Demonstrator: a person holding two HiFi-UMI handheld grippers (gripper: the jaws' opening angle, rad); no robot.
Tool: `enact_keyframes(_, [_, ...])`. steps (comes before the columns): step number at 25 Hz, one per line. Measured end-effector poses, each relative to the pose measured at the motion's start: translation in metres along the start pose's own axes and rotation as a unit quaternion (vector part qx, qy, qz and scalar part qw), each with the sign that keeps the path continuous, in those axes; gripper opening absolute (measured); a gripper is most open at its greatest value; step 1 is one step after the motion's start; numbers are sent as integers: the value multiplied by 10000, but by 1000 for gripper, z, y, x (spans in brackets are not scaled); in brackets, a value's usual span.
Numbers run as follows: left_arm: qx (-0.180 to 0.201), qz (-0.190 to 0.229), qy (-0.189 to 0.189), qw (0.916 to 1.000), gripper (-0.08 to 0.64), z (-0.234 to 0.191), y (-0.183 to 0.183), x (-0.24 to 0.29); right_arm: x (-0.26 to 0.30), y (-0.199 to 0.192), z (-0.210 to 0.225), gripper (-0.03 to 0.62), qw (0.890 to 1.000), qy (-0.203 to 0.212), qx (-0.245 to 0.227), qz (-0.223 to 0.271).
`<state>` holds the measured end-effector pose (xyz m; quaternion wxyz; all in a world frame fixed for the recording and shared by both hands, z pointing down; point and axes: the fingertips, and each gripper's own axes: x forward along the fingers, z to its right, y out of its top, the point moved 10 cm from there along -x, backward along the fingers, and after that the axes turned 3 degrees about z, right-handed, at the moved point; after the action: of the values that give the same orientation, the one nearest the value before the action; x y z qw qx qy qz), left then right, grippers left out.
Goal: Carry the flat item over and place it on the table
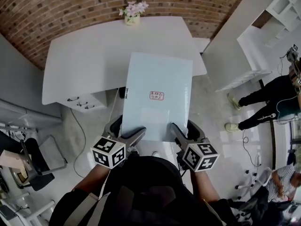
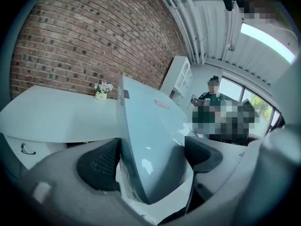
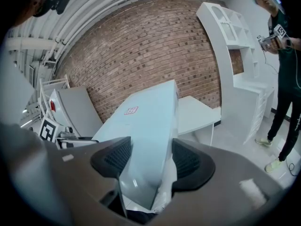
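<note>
We've got the pale blue flat panel (image 1: 155,74) up off the floor, and from the head view its far end overlaps the near edge of the white tabletop (image 1: 84,60). Can't tell if it touches. Left tongs (image 1: 128,131) and right tongs (image 1: 186,129) are each clamped on the panel's near edge. A red label (image 1: 156,95) sits mid-panel, and a small flower pot (image 1: 132,14) stands at the tabletop's far edge.

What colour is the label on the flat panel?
Red and white label on the pale blue panel; clearest in the head view.
</note>
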<state>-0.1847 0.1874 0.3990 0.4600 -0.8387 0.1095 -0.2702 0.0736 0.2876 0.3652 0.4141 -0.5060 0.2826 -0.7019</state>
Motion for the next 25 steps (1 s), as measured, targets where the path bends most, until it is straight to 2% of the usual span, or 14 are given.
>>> enact_keyframes(9, [142, 81, -264, 9995, 442, -37, 28, 0, 23, 14, -28, 281, 9994, -253, 45, 219])
enact_keyframes(15, [185, 85, -398, 9990, 442, -59, 34, -10, 32, 12, -50, 281, 9989, -394, 107, 244])
enact_keyframes(25, [-2, 190, -414, 9990, 442, -78, 31, -17, 46, 17, -66, 281, 9990, -430, -46, 124])
